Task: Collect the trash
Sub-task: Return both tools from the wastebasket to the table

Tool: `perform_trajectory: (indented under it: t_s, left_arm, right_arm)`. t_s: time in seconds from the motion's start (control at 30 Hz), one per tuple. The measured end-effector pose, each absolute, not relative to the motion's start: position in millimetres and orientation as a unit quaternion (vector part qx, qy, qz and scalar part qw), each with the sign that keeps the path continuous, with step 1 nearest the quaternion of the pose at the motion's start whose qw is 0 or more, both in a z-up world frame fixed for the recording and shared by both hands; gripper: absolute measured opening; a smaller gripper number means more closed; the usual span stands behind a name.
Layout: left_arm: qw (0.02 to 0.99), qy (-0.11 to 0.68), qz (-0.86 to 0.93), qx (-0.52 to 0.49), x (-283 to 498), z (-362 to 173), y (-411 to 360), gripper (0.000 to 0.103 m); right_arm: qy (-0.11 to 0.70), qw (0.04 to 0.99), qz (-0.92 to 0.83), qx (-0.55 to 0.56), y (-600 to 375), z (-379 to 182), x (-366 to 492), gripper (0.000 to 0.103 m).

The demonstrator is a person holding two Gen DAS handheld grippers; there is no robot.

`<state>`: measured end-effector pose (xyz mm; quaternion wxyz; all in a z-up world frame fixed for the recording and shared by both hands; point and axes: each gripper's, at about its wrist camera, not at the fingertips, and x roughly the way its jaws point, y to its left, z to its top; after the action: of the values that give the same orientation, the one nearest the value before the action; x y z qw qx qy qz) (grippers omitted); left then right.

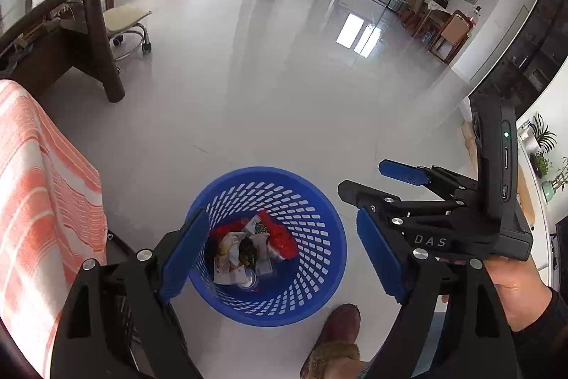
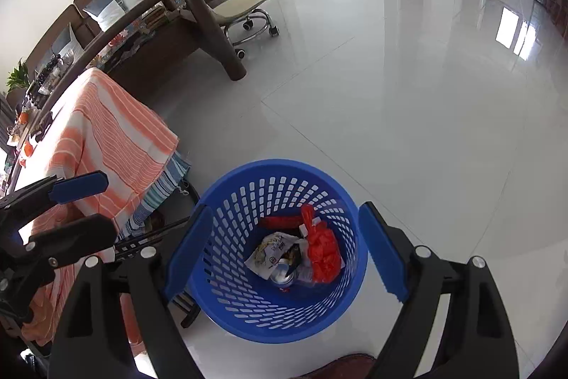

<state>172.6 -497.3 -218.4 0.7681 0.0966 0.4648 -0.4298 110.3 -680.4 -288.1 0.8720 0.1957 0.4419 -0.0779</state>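
Trash (image 2: 296, 253) sits at the bottom of the blue plastic basket (image 2: 245, 201), which stands on the shiny grey floor (image 2: 390, 95). I can see a red plastic bag (image 2: 321, 251), a crumpled wrapper (image 2: 269, 249), and the round top of a can (image 2: 282, 276) in there. In the left wrist view the same heap (image 1: 248, 247) shows as red bits and crumpled paper.

My left gripper (image 1: 280, 258) hangs right over the basket (image 1: 312, 198). Its blue fingers (image 1: 184, 251) are spread wide, and nothing is between them. My right gripper (image 2: 287, 254) is over the basket too, with its blue fingers (image 2: 381, 254) wide apart and nothing in them.

Just beside the basket, on its left, is a stand covered with an orange and white striped cloth (image 2: 113, 137). Past that, far from the basket, are a dark wooden sofa (image 2: 149, 9) and a small stool on wheels (image 2: 245, 9).

Near the basket, at the bottom of the left wrist view, I can see a brown slipper (image 1: 337, 336). A hand (image 1: 514, 286) holds the right gripper there.
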Motion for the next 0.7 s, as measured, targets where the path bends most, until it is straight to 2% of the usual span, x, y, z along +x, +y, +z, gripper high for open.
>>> perform_trajectory:
  t_s: [0.17, 0.43, 0.57, 0.7]
  left_arm:
    - [0.785, 0.434, -0.430, 0.104, 148, -184, -458, 0.091]
    - [0.820, 0.423, -0.360, 0.138, 122, -167, -312, 0.092]
    - [0.849, 0.420, -0.288, 0.141, 129, -167, -220, 0.096]
    - [0.863, 0.433, -0.230, 0.122, 146, -173, -139, 0.096]
  right_arm:
    - [0.410, 0.886, -0.105, 0.190, -671, -271, 96, 0.098]
    - [0.396, 0.907, -0.087, 0.115, -598, -249, 81, 0.098]
    - [0.389, 0.916, -0.036, 0.093, -526, -236, 71, 0.098]
    - [0.387, 0.921, 0.028, 0.043, -438, -217, 75, 0.098]
